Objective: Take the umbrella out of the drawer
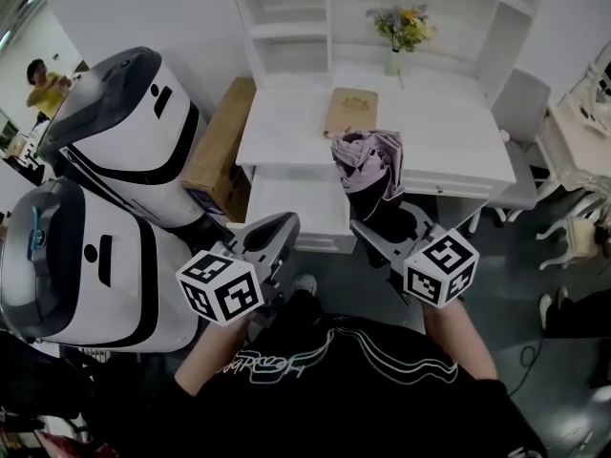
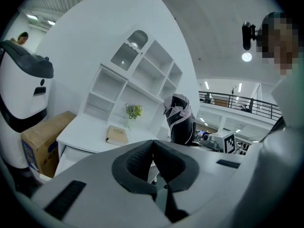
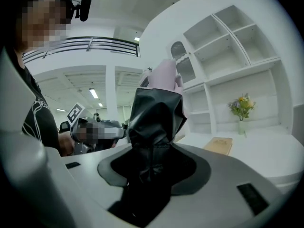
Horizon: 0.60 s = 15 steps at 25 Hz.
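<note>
The folded umbrella [image 1: 368,168], black and pale purple, stands upright in my right gripper [image 1: 382,219], whose jaws are shut on its lower end, in front of the white desk [image 1: 458,132]. In the right gripper view the umbrella [image 3: 159,108] rises from between the jaws of the right gripper [image 3: 152,167]. The white drawer [image 1: 296,208] under the desk top is pulled out, left of the umbrella. My left gripper [image 1: 270,229] hangs before the drawer with its pads together and nothing in it. In the left gripper view the left gripper [image 2: 153,163] is shut, and the umbrella [image 2: 180,120] shows to the right.
A tan book [image 1: 350,111] and a vase of flowers [image 1: 401,31] rest on the desk under white shelves. A cardboard box [image 1: 221,146] and two large white machines [image 1: 134,132] crowd the left. A chair [image 1: 520,113] stands at the right. A person in yellow [image 1: 43,84] is far left.
</note>
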Each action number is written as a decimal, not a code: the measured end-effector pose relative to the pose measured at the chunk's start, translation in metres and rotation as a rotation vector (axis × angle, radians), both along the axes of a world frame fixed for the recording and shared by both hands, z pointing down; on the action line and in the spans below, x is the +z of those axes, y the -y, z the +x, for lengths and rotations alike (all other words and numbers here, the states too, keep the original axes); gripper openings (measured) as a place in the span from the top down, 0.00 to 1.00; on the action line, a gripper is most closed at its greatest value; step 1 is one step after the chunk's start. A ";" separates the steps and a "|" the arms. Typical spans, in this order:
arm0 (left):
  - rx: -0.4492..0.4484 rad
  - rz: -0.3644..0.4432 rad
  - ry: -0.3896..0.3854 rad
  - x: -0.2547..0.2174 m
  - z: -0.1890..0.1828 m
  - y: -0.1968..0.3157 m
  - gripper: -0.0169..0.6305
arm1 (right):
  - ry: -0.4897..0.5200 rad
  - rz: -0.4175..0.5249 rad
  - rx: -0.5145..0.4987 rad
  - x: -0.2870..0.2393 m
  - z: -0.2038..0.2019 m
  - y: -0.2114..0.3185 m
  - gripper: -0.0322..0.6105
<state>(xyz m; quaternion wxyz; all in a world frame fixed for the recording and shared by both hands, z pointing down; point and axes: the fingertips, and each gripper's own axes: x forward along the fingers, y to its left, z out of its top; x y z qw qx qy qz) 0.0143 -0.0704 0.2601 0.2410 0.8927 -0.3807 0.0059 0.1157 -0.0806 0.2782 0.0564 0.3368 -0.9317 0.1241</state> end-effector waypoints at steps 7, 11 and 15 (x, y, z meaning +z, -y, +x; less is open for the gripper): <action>0.029 0.013 -0.022 -0.008 0.000 -0.003 0.94 | 0.018 -0.006 0.009 -0.001 -0.005 -0.003 0.63; 0.040 0.030 -0.019 -0.013 0.003 -0.002 0.94 | 0.015 0.004 0.019 -0.005 -0.003 -0.005 0.63; 0.051 0.035 -0.014 -0.012 0.004 -0.002 0.94 | 0.020 0.005 0.026 -0.005 -0.003 -0.006 0.63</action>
